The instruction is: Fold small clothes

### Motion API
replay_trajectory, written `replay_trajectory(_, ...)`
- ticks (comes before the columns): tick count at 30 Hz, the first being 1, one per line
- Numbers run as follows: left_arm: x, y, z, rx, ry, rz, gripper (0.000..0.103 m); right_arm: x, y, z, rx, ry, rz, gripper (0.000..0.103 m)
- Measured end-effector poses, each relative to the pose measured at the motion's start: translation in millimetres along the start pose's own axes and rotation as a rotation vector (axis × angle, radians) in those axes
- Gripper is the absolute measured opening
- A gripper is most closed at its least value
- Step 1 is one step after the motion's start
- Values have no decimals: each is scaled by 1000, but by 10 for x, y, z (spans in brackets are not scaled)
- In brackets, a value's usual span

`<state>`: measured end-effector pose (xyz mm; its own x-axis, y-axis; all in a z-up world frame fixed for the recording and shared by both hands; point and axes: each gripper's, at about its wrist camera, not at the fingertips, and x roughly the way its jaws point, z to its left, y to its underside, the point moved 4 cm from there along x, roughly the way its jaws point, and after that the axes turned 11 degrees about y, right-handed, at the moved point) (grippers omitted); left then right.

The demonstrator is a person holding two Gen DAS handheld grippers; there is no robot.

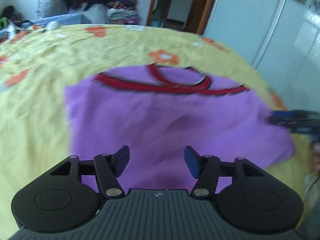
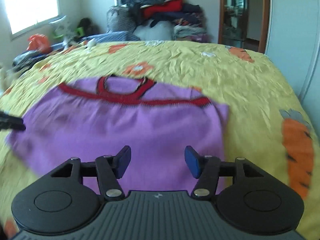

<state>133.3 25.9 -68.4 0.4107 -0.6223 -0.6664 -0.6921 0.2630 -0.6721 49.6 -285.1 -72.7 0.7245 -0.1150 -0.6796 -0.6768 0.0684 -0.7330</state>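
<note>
A small purple top (image 1: 170, 120) with red trim at the neck and armholes lies flat on the yellow bedspread (image 1: 40, 80). It also shows in the right wrist view (image 2: 130, 128). My left gripper (image 1: 157, 161) is open and empty, above the top's near hem. My right gripper (image 2: 158, 162) is open and empty, above the near hem too. The right gripper shows blurred at the top's right edge in the left wrist view (image 1: 294, 120). The left gripper shows at the top's left edge in the right wrist view (image 2: 12, 123).
The bedspread (image 2: 240, 80) has orange flowers and a carrot print (image 2: 298, 156). A pile of clothes (image 2: 164, 14) stands beyond the far edge of the bed. A white wardrobe (image 1: 270, 30) and a doorway (image 1: 174, 4) are on the right.
</note>
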Motion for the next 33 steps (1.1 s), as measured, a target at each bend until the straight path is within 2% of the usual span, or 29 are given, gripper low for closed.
replay_trajectory(2, 243, -104, -27, 53, -90, -10, 61, 261, -114, 25, -19, 50, -14, 58)
replay_trajectory(3, 350, -146, 17, 77, -134, -13, 62, 399, -128, 12, -40, 62, 11, 58)
replay_trajectory(4, 461, -166, 122, 87, -182, 2, 63, 559, -107, -56, -84, 139, 49, 58)
replay_trajectory(5, 572, -149, 277, 79, -233, 30, 66, 641, -71, -155, -104, 172, 23, 72)
replay_trajectory(6, 577, -130, 384, 79, -202, -4, 66, 692, -49, -299, -63, 157, 36, 88)
replay_trajectory(7, 559, -131, 438, 96, -182, -3, 66, 704, -33, -459, 4, 112, 63, 88)
replay_trajectory(9, 478, -181, 479, 91, -222, 20, 60, 637, -64, -566, 18, 148, 73, 88)
replay_trajectory(10, 426, -230, 475, 66, -231, 21, 53, 576, -100, -562, 22, 142, 50, 87)
replay_trajectory(13, 331, -449, 452, -42, -116, -87, 71, 551, -240, -437, 83, 0, 13, 86)
replay_trajectory(15, 482, -549, 452, -74, -116, -97, 71, 689, -308, -278, 104, -91, 27, 84)
replay_trajectory(17, 761, -574, 506, -98, -102, -50, 70, 837, -333, -78, 39, -130, 33, 84)
replay_trajectory(18, 885, -565, 534, -80, -141, -37, 70, 947, -312, -13, -17, -93, 55, 84)
replay_trajectory(19, 952, -568, 519, 2, -210, -48, 72, 1004, -294, 30, -96, -3, 34, 83)
replay_trajectory(20, 1005, -563, 531, 71, -252, -55, 83, 1039, -303, -13, -120, 25, 3, 89)
replay_trajectory(21, 1030, -561, 630, 57, -270, -56, 91, 1073, -331, -130, -50, 47, 29, 91)
replay_trajectory(22, 1011, -576, 748, 6, -264, -62, 91, 1077, -368, -225, -8, 59, 45, 91)
replay_trajectory(24, 944, -640, 845, -5, -321, -35, 87, 909, -399, -292, 17, 106, 48, 89)
replay_trajectory(25, 877, -672, 861, -44, -317, -33, 72, 742, -389, -312, 45, 99, 34, 89)
replay_trajectory(26, 798, -710, 841, -78, -279, -45, 66, 538, -353, -296, 80, 77, 17, 90)
replay_trajectory(28, 666, -754, 660, -95, -179, -83, 70, 156, -180, -109, 89, 52, -1, 90)
replay_trajectory(31, 751, -728, 192, -70, 7, -55, 77, -84, 109, 321, 65, 84, 3, 95)
replay_trajectory(33, 981, -692, -94, -54, 41, 0, 77, -5, 280, 622, -21, 135, 39, 99)
